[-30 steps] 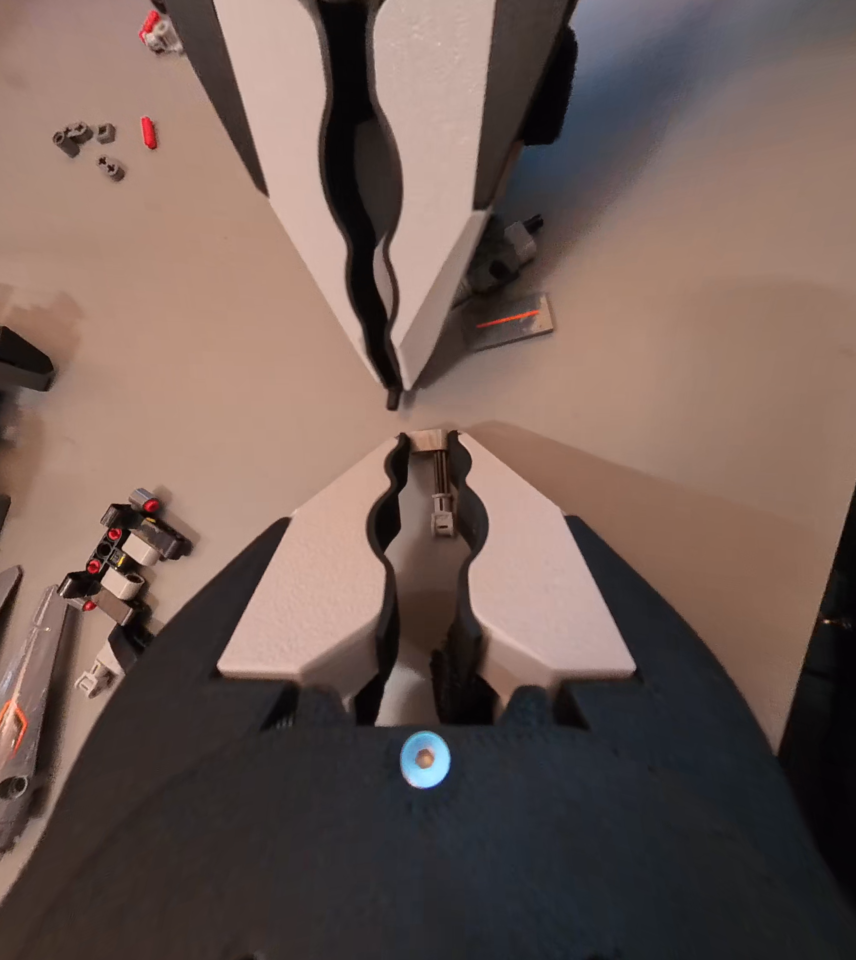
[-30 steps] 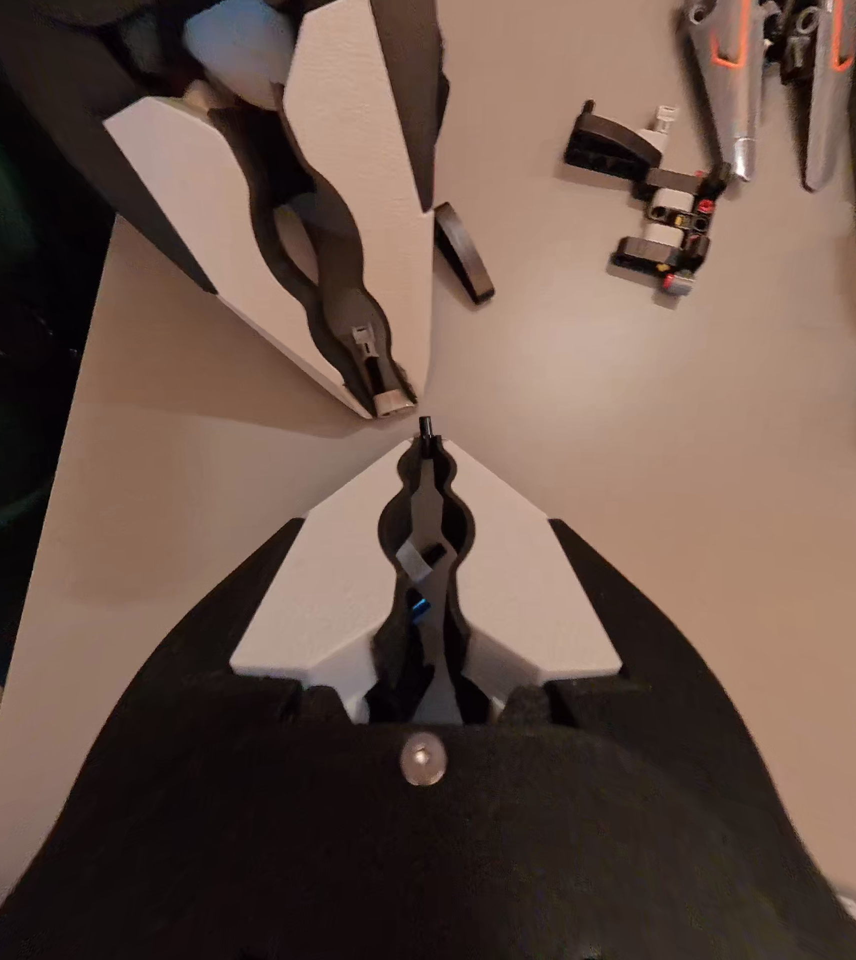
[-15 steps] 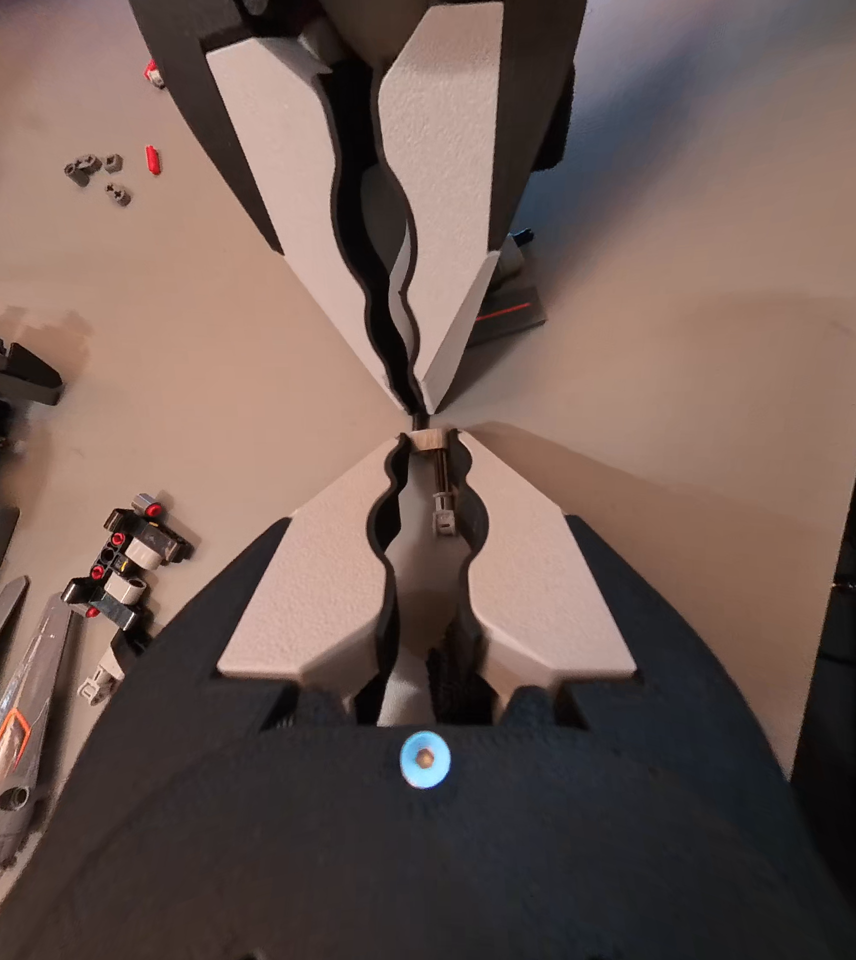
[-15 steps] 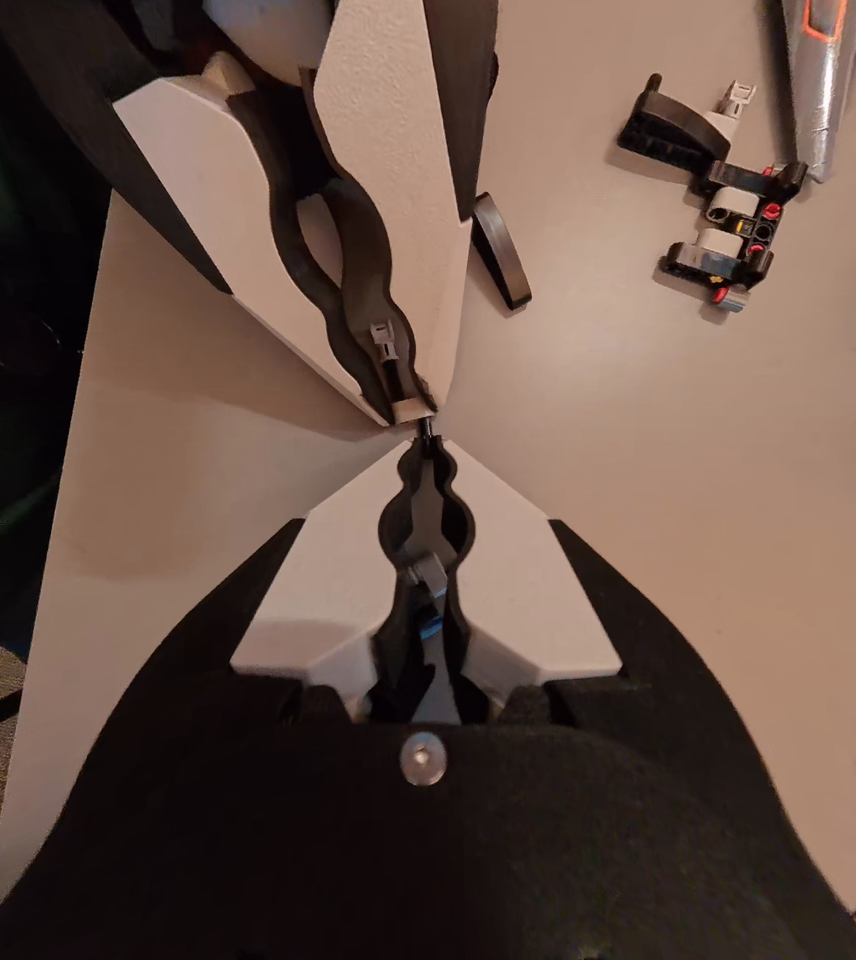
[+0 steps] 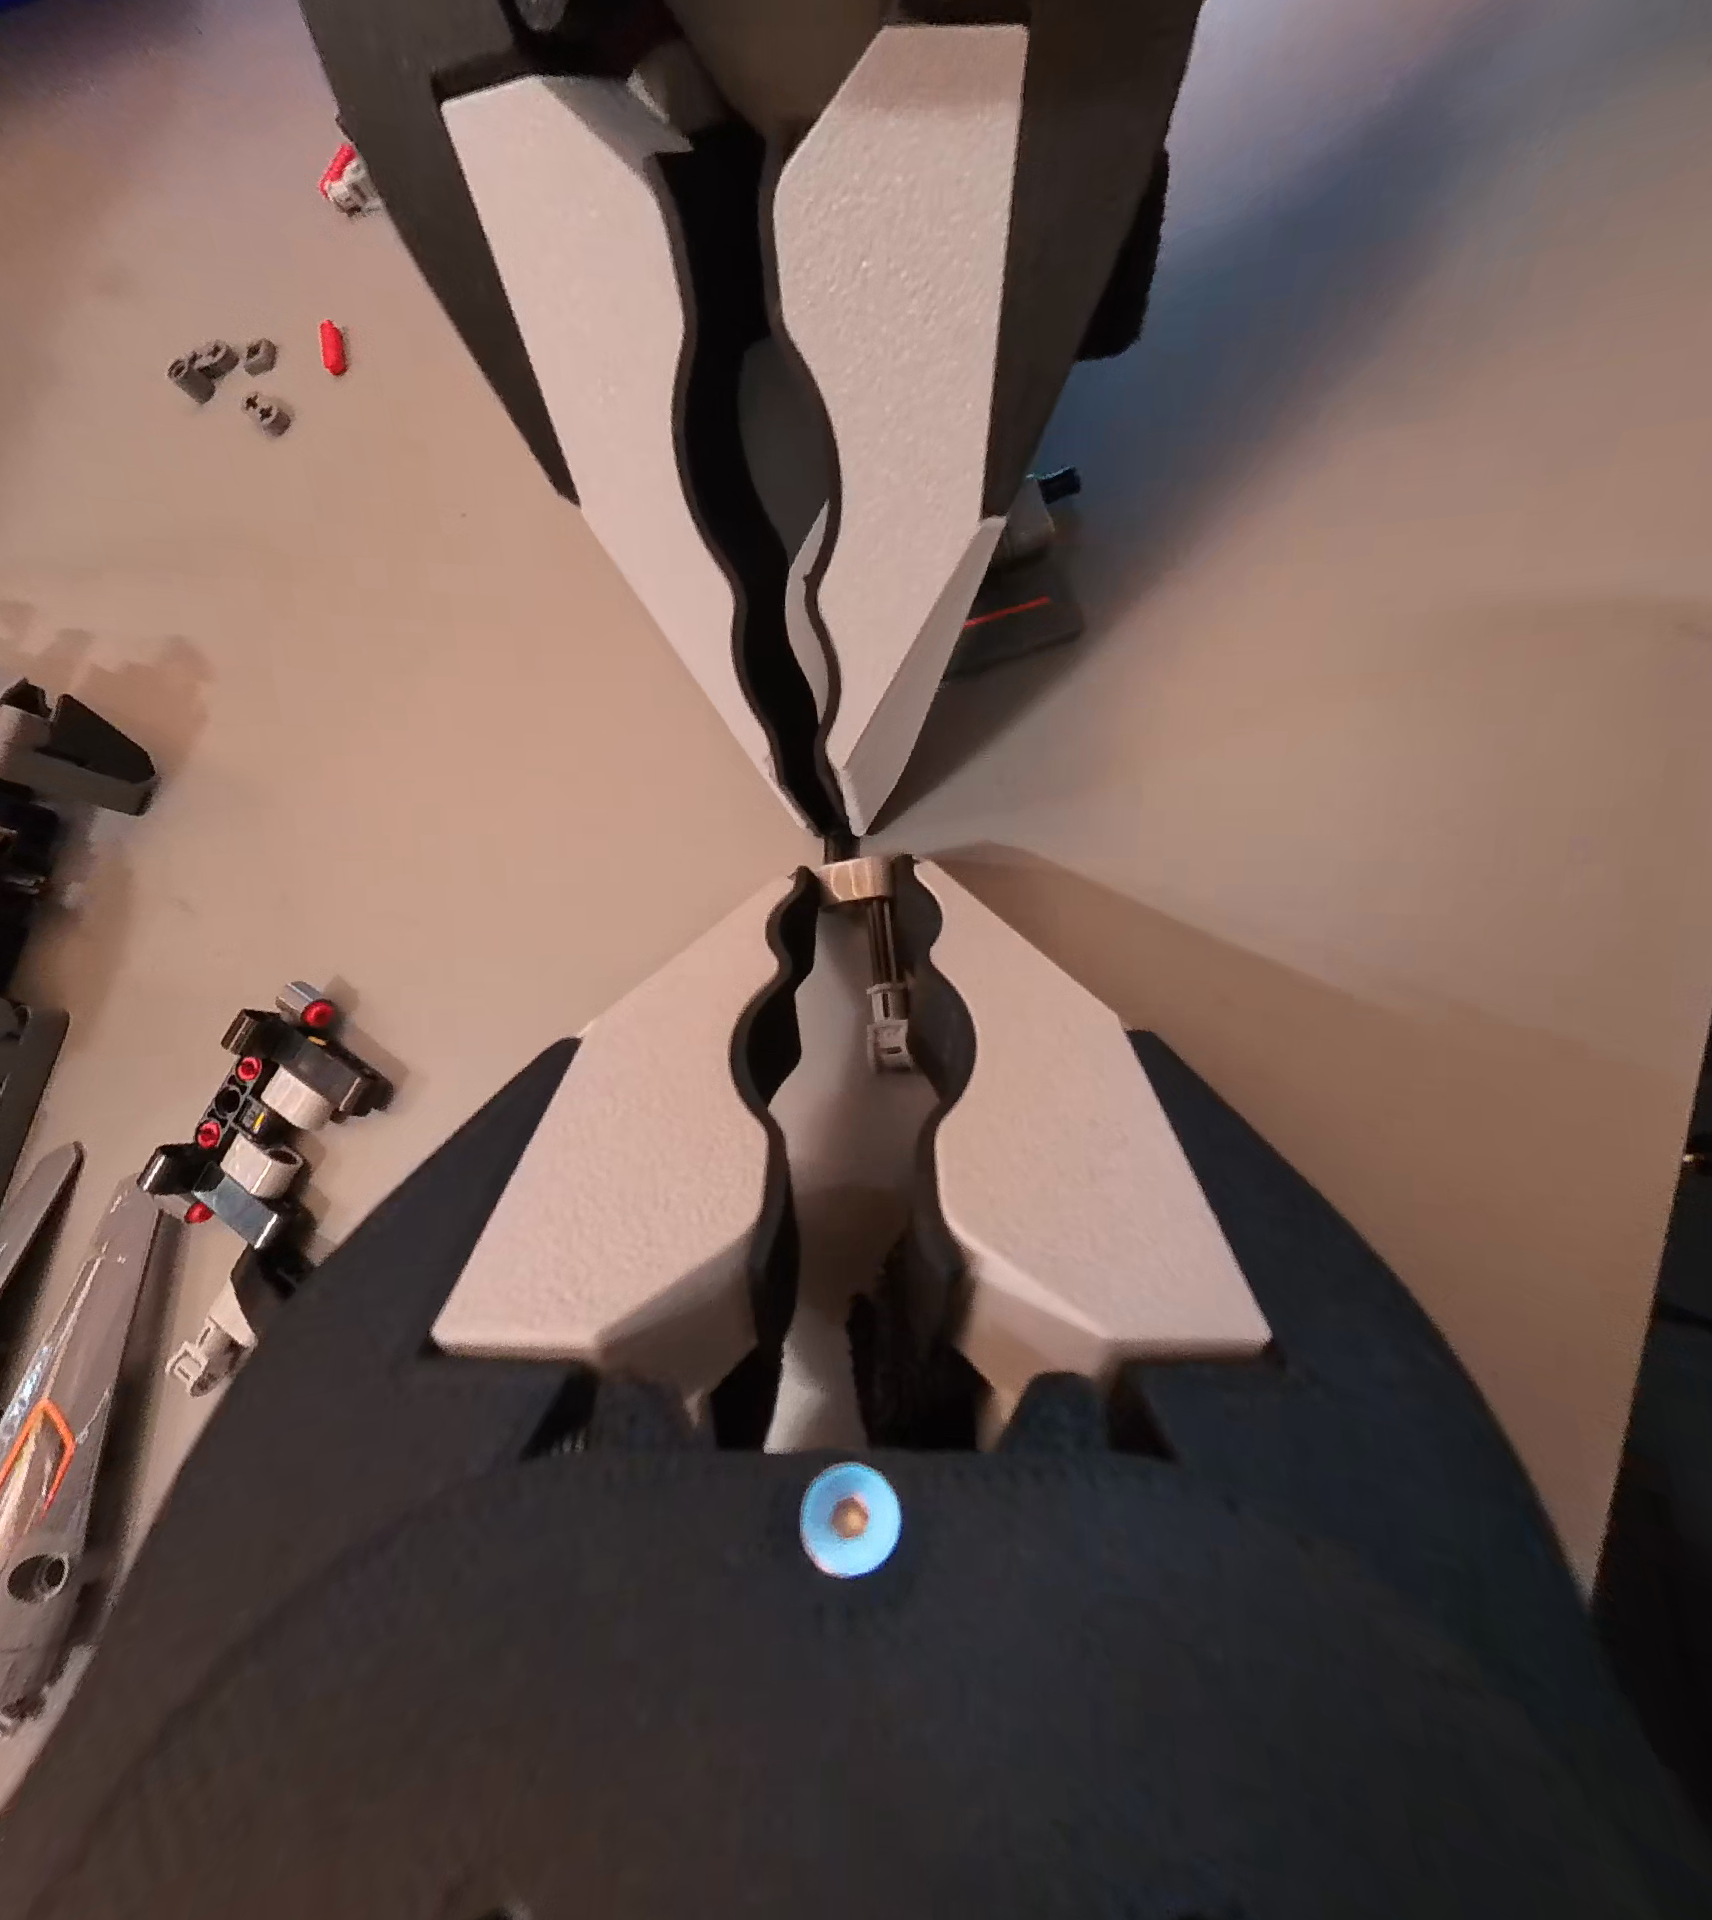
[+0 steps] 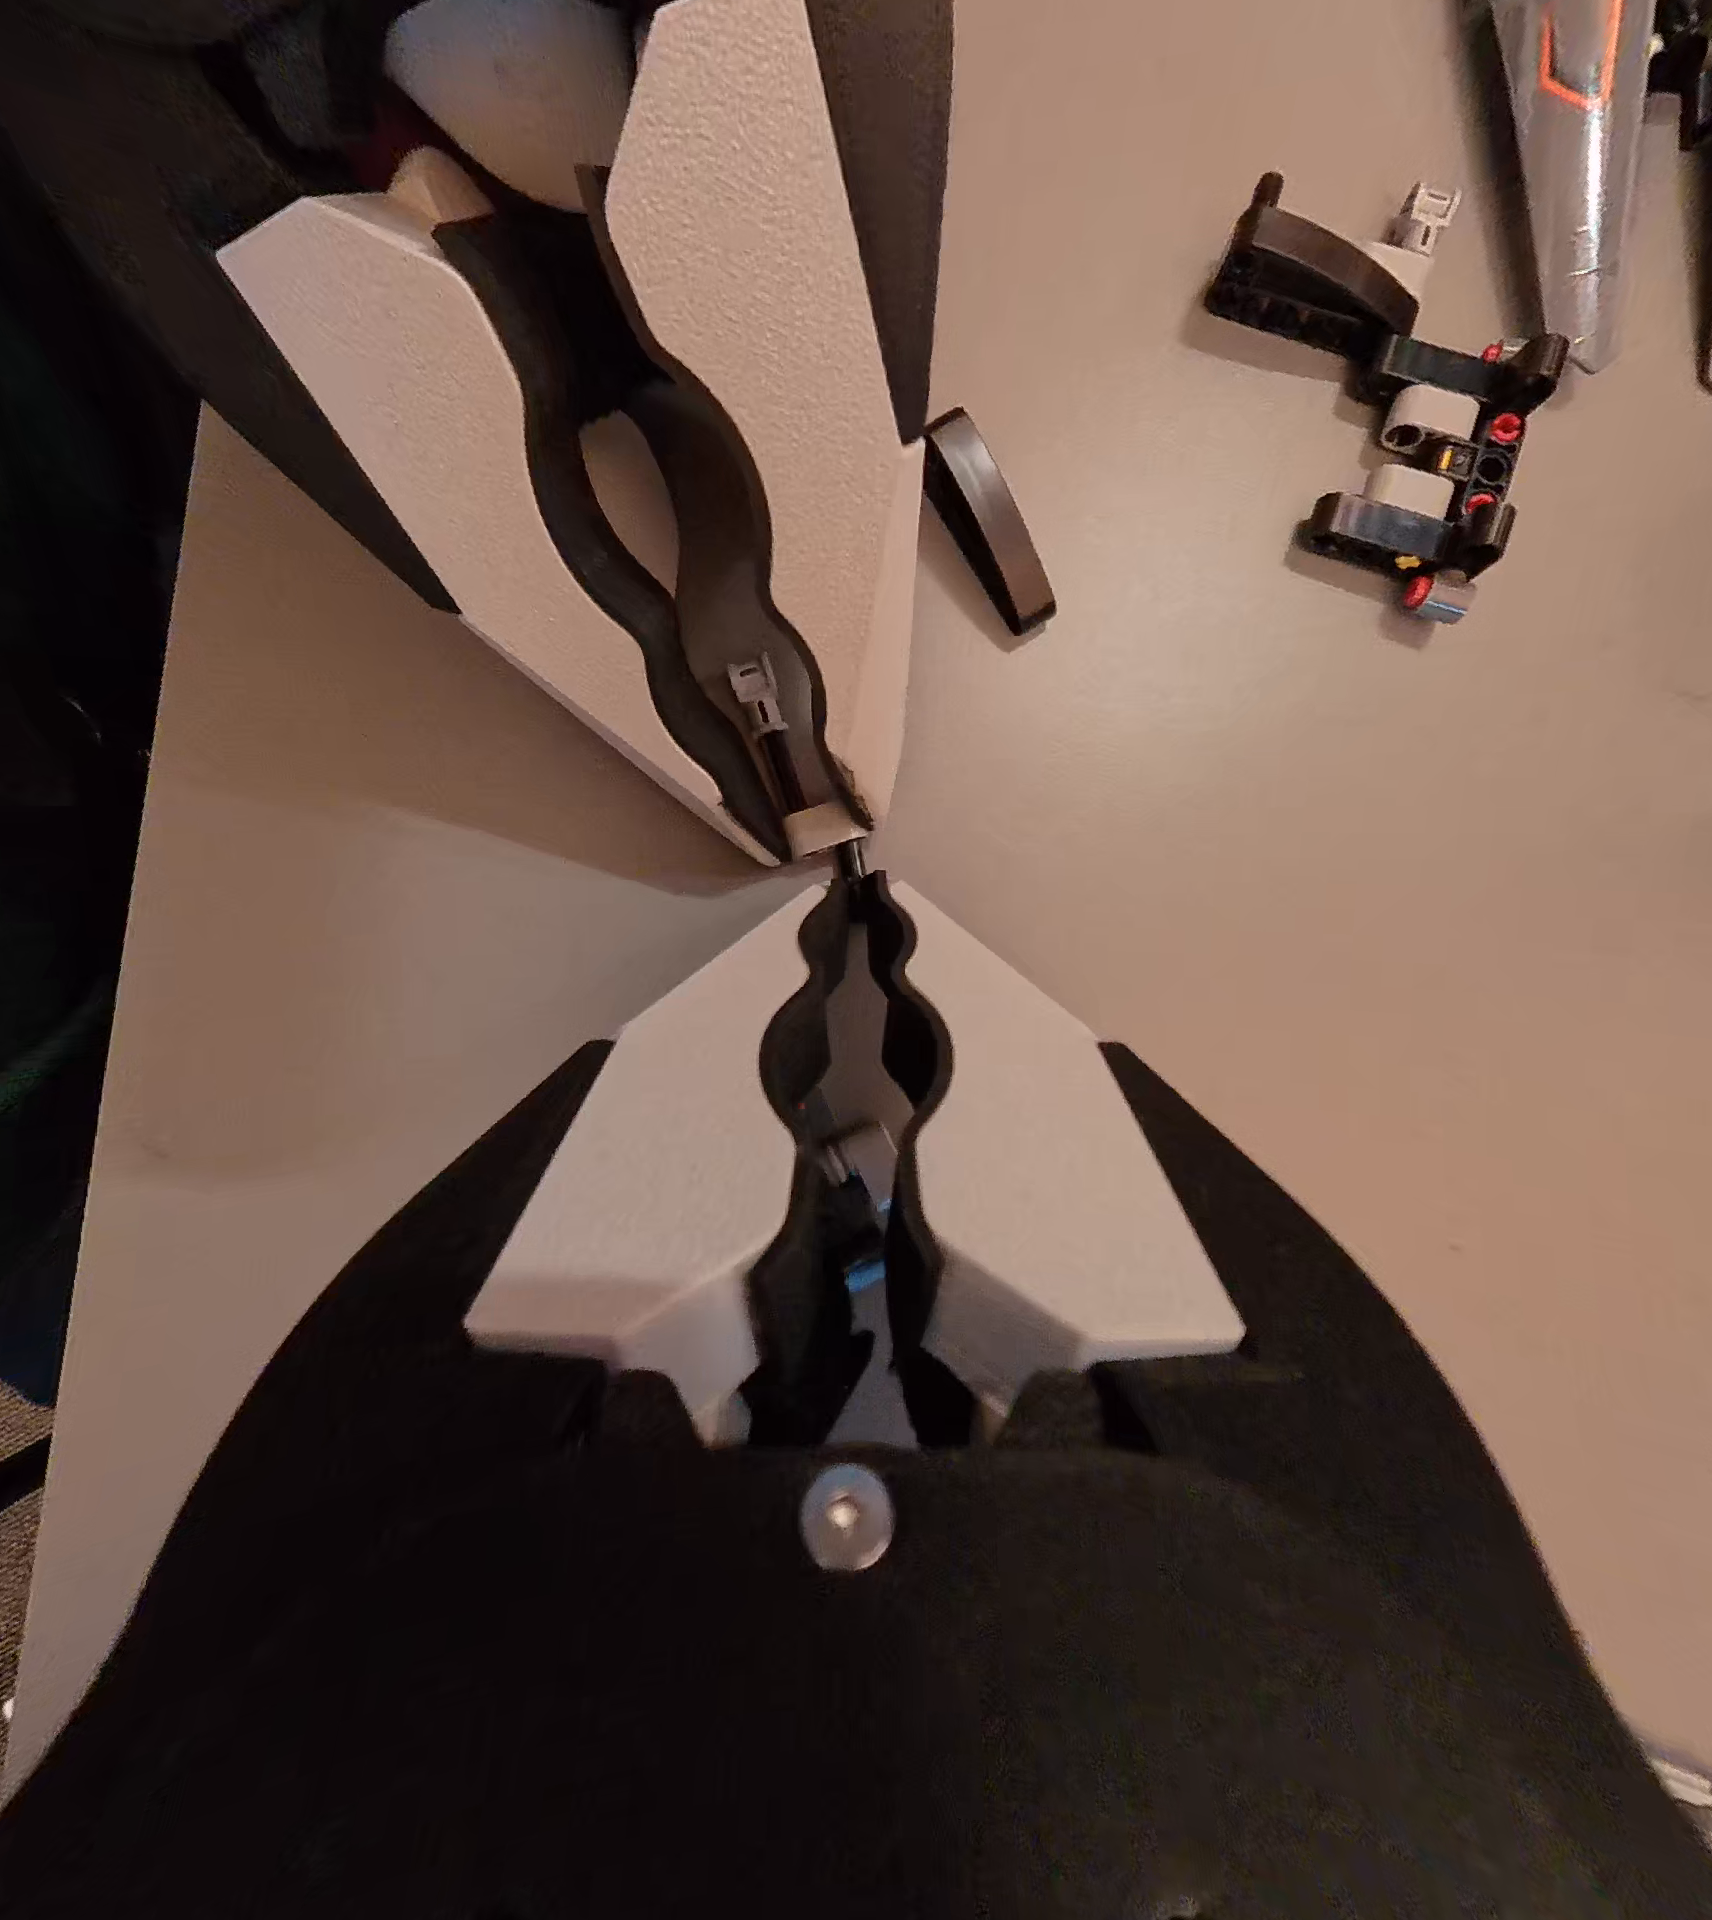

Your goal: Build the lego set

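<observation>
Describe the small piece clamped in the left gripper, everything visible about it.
The piece is a small pale tan plastic connector, short and rounded like a sleeve, pinched crosswise at the very tips of the left gripper. A thin dark axle runs back from it between the fingers, ending in a light grey pin end. In the right wrist view the piece's open end faces the right gripper, whose black pin points at it, touching or nearly so. It hangs above the table.
</observation>
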`<state>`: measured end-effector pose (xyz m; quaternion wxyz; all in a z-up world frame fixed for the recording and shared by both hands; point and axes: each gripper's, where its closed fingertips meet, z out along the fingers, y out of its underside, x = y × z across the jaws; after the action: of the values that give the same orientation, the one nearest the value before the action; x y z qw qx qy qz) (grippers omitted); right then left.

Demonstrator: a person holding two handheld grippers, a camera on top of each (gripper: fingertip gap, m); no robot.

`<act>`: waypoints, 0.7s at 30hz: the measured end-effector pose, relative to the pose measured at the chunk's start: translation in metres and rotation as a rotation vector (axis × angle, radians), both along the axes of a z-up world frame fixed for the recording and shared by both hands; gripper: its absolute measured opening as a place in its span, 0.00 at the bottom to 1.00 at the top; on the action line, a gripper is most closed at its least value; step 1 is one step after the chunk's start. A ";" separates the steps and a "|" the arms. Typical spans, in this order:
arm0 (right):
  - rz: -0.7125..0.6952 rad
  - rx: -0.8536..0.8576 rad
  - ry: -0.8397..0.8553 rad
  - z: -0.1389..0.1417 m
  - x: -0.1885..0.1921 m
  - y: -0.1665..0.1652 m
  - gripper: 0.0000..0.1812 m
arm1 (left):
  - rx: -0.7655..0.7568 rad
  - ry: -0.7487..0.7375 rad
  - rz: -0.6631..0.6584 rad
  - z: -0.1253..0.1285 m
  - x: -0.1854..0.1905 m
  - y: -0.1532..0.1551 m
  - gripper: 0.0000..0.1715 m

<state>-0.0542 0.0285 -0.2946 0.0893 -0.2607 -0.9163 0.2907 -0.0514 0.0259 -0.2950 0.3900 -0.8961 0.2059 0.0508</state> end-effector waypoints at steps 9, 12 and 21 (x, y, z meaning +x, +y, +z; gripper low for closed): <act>0.070 -0.020 -0.024 0.000 -0.001 -0.001 0.00 | 0.009 -0.005 -0.032 0.000 0.000 -0.002 0.08; 0.127 -0.019 -0.033 0.000 -0.001 -0.002 0.00 | 0.005 -0.009 -0.064 0.000 0.000 -0.002 0.08; 0.104 0.001 -0.047 -0.001 -0.002 -0.003 0.00 | 0.009 -0.019 -0.090 0.000 0.000 -0.002 0.08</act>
<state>-0.0558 0.0259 -0.2952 0.0525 -0.2194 -0.9307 0.2880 -0.0517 0.0236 -0.2948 0.3980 -0.8845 0.2422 0.0257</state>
